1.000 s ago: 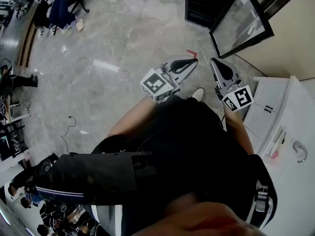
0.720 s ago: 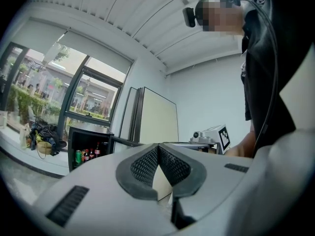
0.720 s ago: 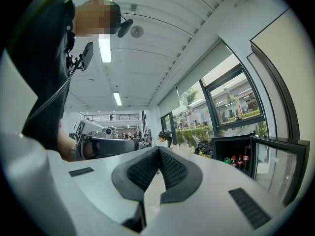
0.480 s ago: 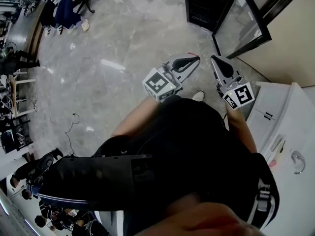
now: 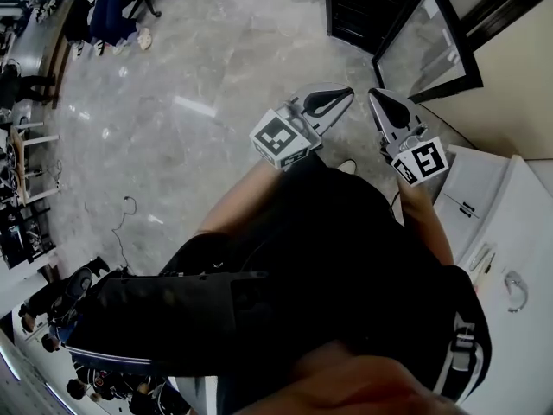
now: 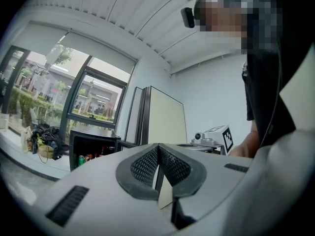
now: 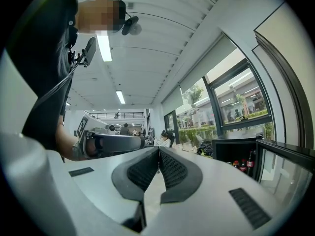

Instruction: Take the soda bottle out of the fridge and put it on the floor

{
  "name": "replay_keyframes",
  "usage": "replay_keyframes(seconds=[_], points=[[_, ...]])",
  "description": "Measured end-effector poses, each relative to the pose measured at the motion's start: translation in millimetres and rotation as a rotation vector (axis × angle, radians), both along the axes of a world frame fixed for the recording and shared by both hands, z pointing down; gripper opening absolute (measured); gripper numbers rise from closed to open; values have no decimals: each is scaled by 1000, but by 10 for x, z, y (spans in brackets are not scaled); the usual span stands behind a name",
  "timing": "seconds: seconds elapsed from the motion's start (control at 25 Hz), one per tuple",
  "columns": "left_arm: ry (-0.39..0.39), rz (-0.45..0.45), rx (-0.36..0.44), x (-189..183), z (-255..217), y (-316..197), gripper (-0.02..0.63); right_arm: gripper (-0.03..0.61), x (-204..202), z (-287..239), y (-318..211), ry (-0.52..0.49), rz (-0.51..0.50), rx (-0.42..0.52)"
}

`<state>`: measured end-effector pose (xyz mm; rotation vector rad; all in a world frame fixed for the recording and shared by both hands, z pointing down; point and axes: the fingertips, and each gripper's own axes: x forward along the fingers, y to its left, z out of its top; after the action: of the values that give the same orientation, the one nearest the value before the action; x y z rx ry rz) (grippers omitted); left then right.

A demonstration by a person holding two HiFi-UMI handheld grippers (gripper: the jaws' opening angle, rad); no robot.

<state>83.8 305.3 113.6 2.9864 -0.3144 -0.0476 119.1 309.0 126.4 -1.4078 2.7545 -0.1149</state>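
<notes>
A: The left gripper (image 6: 157,149) and the right gripper (image 7: 158,152) are both clenched on nothing, pads meeting tip to tip. They are held side by side in front of the person.

B: And the soda bottle (image 7: 248,164)?

A: It is inside the fridge (image 5: 354,11), standing among other dark bottles on a shelf, well apart from either gripper. The fridge door (image 5: 428,41) is swung open. I can't tell which of those bottles is the one meant.

B: So the reach hasn't begun.

A: That's my reading: this is the approach. To do it well, spread one gripper's jaws before they get to the shelf. Come in clear of the door's edge and level with the bottle's body. Close round its middle rather than the neck, so the neighbours aren't knocked. Then keep it upright on the way down to the floor (image 5: 216,85).
</notes>
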Motion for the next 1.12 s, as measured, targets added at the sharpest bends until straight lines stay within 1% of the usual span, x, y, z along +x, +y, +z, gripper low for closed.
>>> replay_keyframes(seconds=[0.16,0.4,0.64,0.76,0.88,1.12], points=[[12,35,-3,-131,63,-433,2,11,-163,69,-414,11,25,-8],[-15,96,17,-439,178,-1206,2,11,-374,136,-1087,2,100,-38],[-16,159,25,-732,231,-1820,2,11,-625,181,-1615,10,161,-57],[-15,190,12,-758,285,-1998,2,11,-680,214,-1784,10,189,-58],[6,215,-44,-748,318,-2174,2,11,-718,239,-1944,18,203,-63],[9,212,-45,-542,314,-2414,2,11,-565,275,-2206,27,198,-57]])
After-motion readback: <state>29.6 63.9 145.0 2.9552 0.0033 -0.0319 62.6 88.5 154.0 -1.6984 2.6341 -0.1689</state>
